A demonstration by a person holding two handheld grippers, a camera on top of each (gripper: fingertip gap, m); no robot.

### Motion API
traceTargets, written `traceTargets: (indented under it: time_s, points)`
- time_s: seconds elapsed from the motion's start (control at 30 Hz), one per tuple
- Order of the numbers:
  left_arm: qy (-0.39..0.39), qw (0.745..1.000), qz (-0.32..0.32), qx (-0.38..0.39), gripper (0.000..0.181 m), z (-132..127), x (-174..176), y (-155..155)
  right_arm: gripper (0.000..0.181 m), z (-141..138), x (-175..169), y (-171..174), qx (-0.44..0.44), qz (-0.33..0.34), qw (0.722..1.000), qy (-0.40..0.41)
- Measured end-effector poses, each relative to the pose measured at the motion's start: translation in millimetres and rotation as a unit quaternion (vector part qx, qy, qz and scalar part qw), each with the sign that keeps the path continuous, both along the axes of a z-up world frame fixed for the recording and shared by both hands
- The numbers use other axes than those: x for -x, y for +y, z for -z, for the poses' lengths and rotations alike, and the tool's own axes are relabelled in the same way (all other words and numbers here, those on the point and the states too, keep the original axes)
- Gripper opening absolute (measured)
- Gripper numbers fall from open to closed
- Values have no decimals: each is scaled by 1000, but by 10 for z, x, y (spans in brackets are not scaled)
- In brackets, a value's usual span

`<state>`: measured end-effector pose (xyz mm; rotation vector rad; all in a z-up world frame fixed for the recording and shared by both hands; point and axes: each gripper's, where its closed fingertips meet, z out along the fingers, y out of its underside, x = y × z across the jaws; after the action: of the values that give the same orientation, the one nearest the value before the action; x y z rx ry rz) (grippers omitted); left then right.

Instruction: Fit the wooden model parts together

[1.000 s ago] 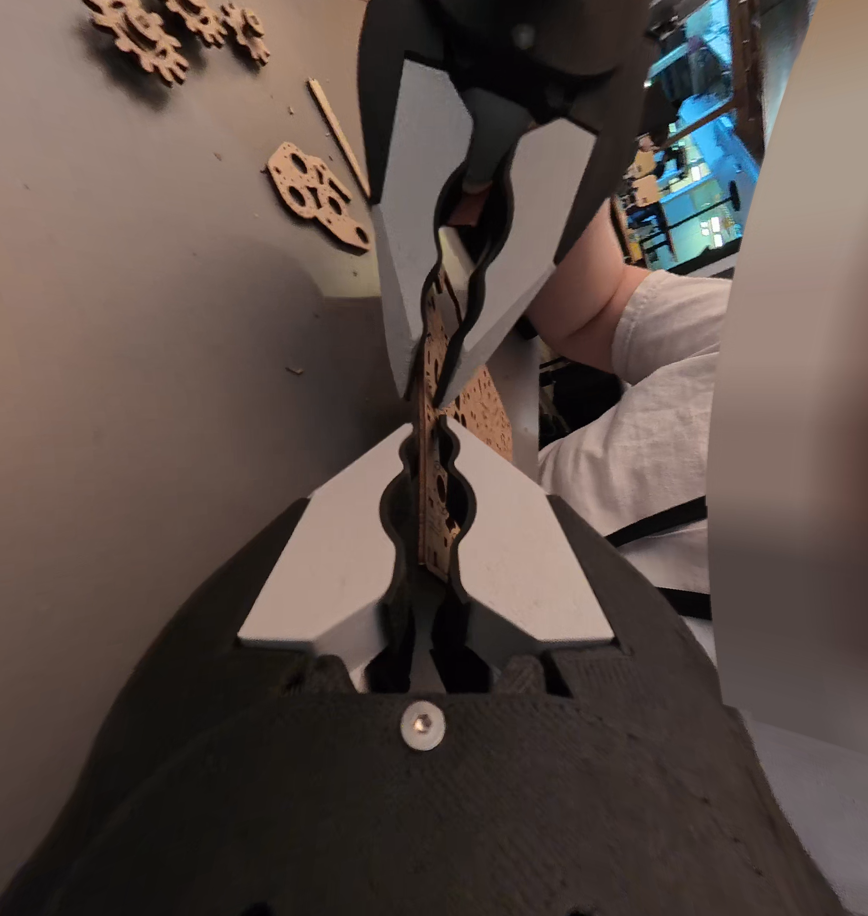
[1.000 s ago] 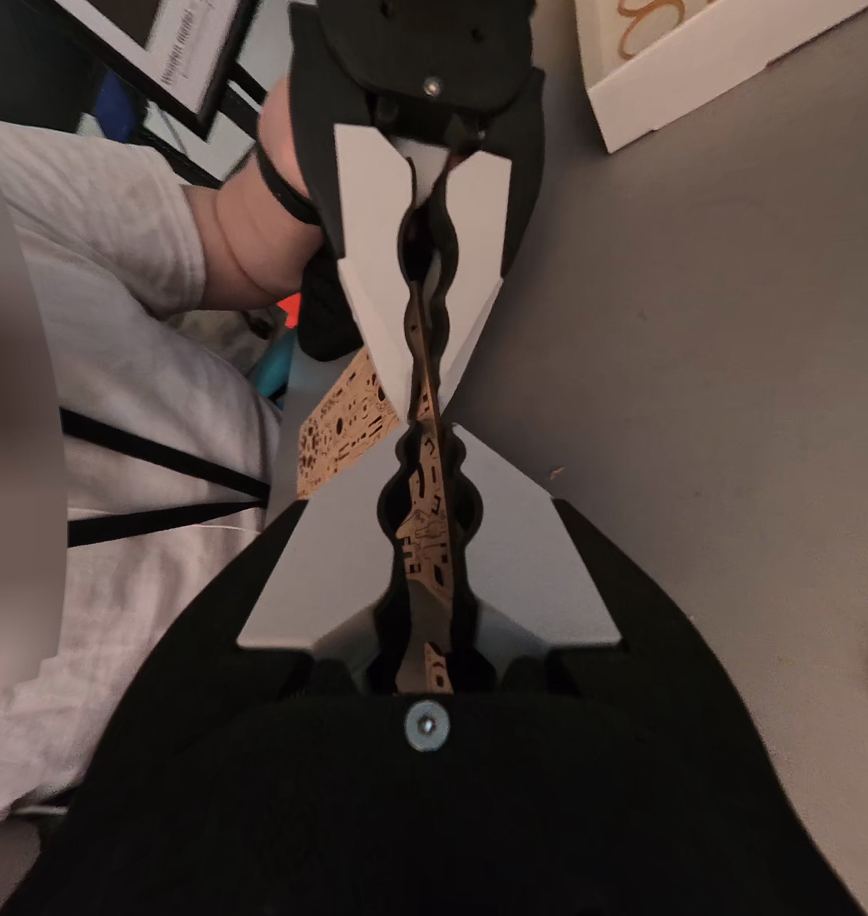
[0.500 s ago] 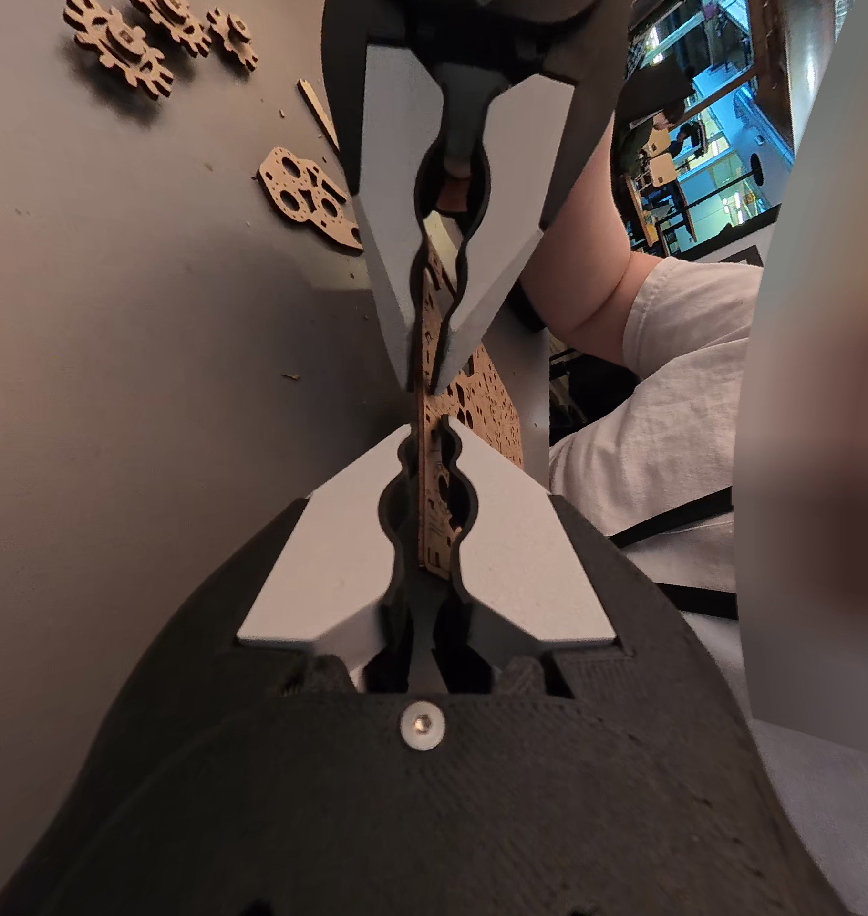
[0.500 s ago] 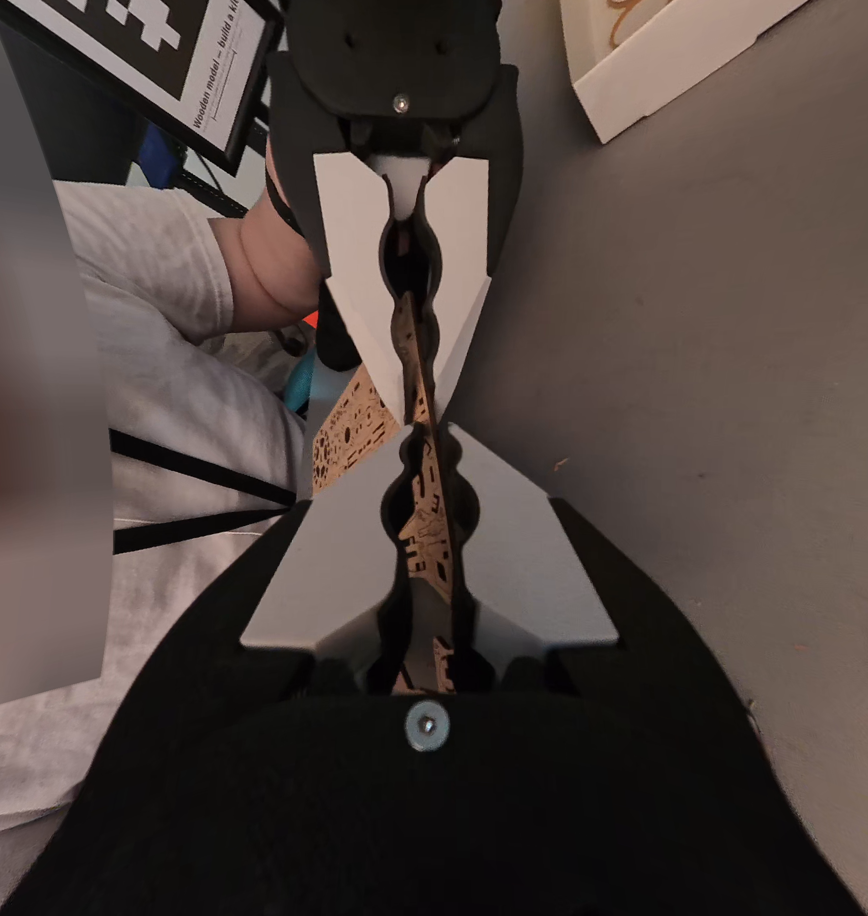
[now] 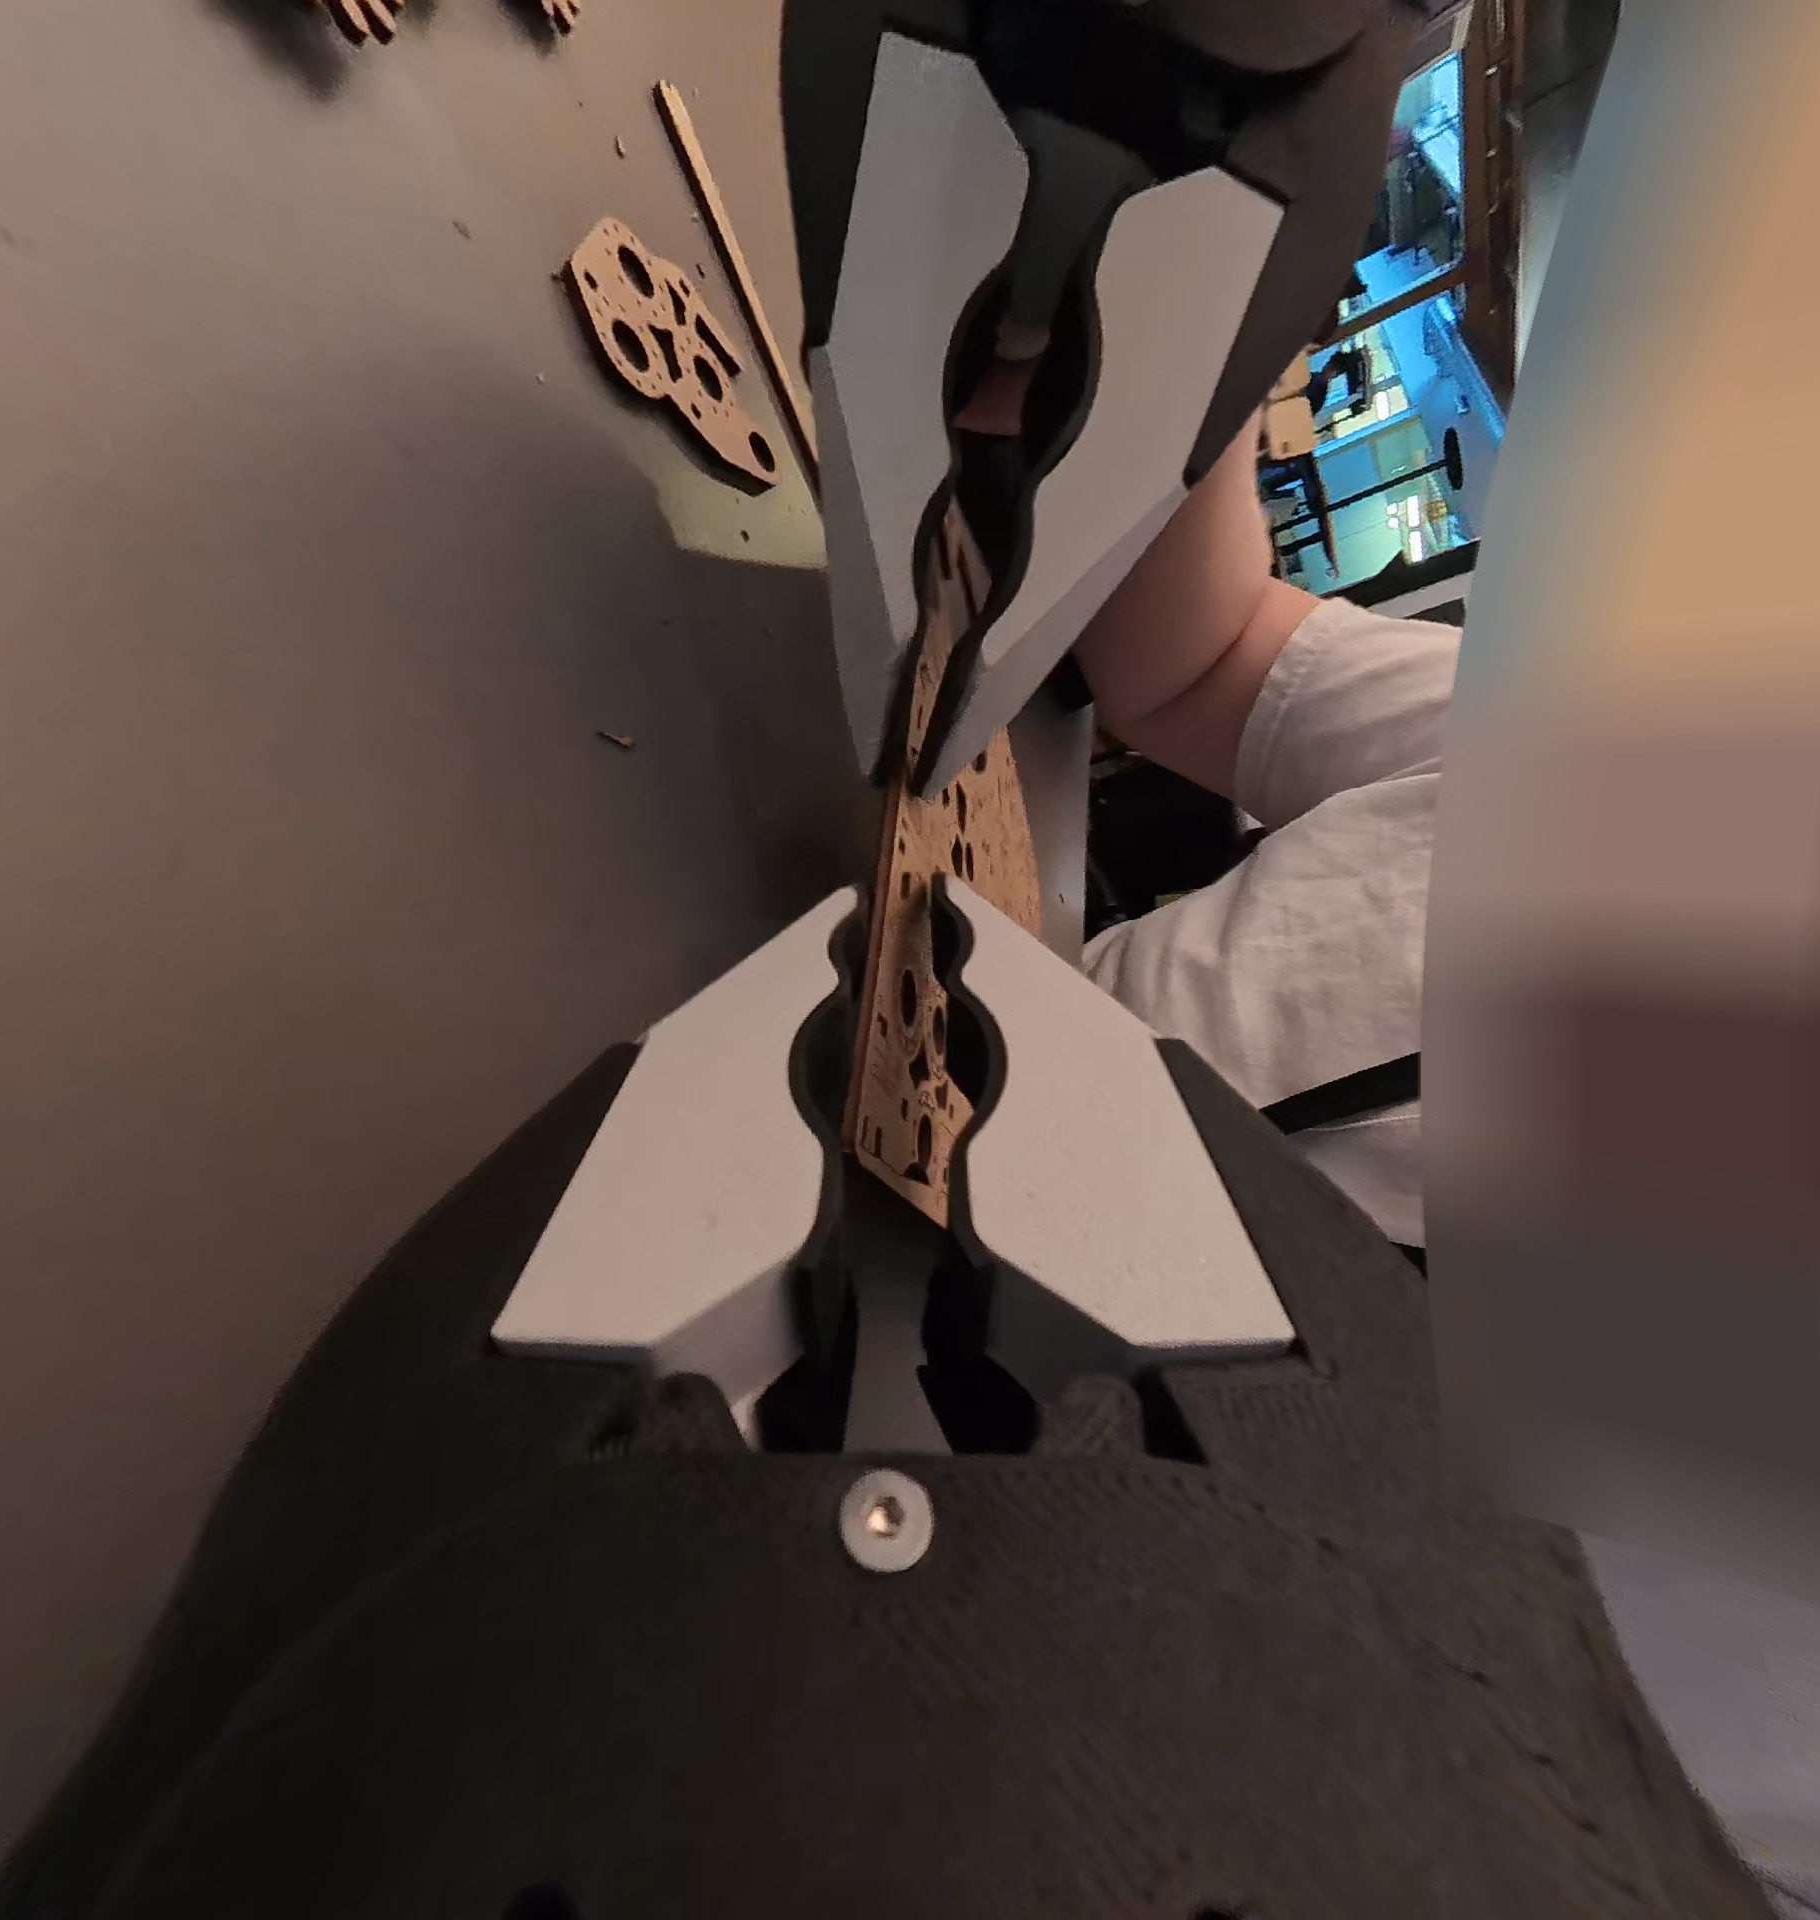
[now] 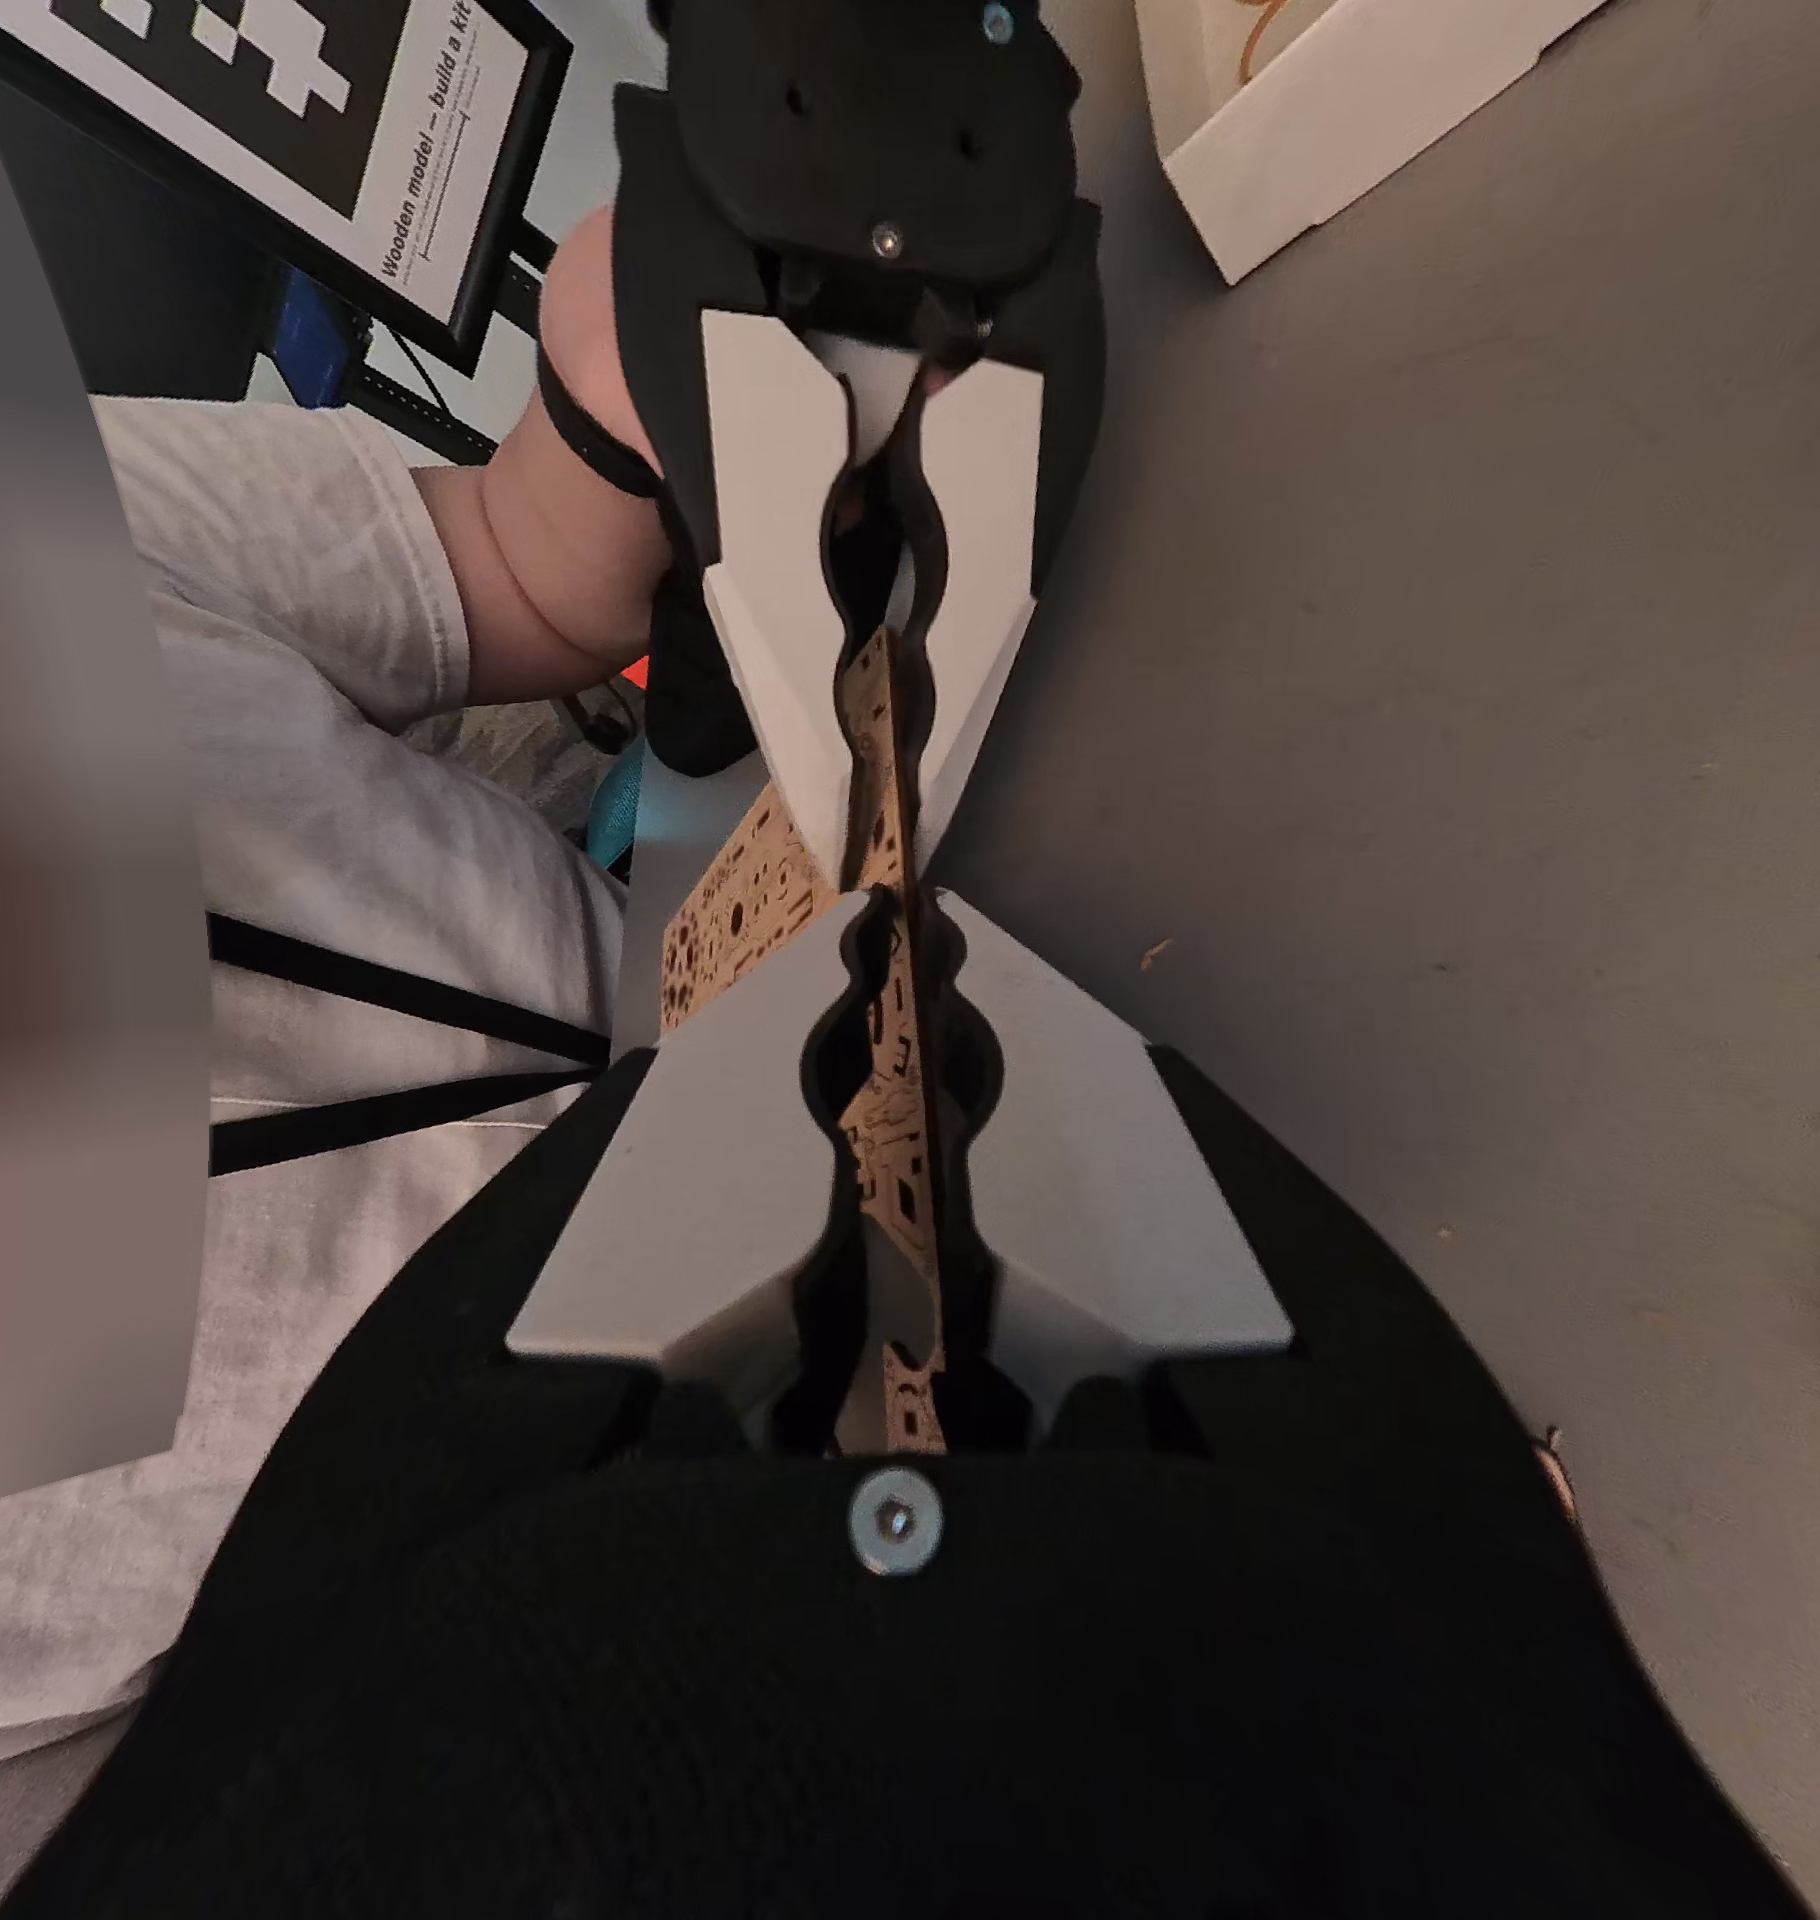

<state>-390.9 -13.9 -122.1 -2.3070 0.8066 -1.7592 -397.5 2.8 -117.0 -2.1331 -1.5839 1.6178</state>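
A thin laser-cut wooden sheet [image 5: 911, 1049] with many cut-out parts is held edge-on in the air between both grippers. My left gripper [image 5: 901, 891] is shut on one end of it. My right gripper [image 5: 901, 779] comes in from above, tip to tip with the left, and is shut on the other end. In the right wrist view the sheet [image 6: 890, 1132] runs through my right gripper [image 6: 901, 902] and up into the left gripper [image 6: 880, 868]. Part of the sheet's face [image 6: 740, 935] sticks out to the left.
A grey table [image 5: 314, 727] lies below, with a loose holed wooden plate [image 5: 667, 353], a thin wooden stick [image 5: 729, 270] and gear-like pieces [image 5: 366, 16]. A white box [image 6: 1353, 125] and a framed sign [image 6: 293, 156] stand at the table's edge. A person in a white shirt [image 6: 366, 779] is close by. The grippers are tip to tip, or close to it.
Both grippers stay shut on the sheet. They have tilted against each other, so more of the sheet's face shows, and the loose table parts have slid toward the top of the left view.
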Motion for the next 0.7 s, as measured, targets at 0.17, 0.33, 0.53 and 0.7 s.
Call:
traceTargets:
  time_s: [0.17, 0.33, 0.53, 0.7]
  points:
    - [-14, 1000, 4, 15, 5, -22, -12, -17, 3, -21, 11, 2, 1, 1, 1000, 7]
    - [-15, 1000, 6, 15, 4, -23, -7, -21, 17, -46, -1, -54, 35, -11, 999, 14]
    - [-15, 1000, 10, 15, 4, -22, -14, -35, 8, 24, 7, -94, 36, -24, 999, 2]
    - [-15, 1000, 10, 18, 4, -17, -12, -31, 9, 31, -4, -85, 46, -23, 999, -2]
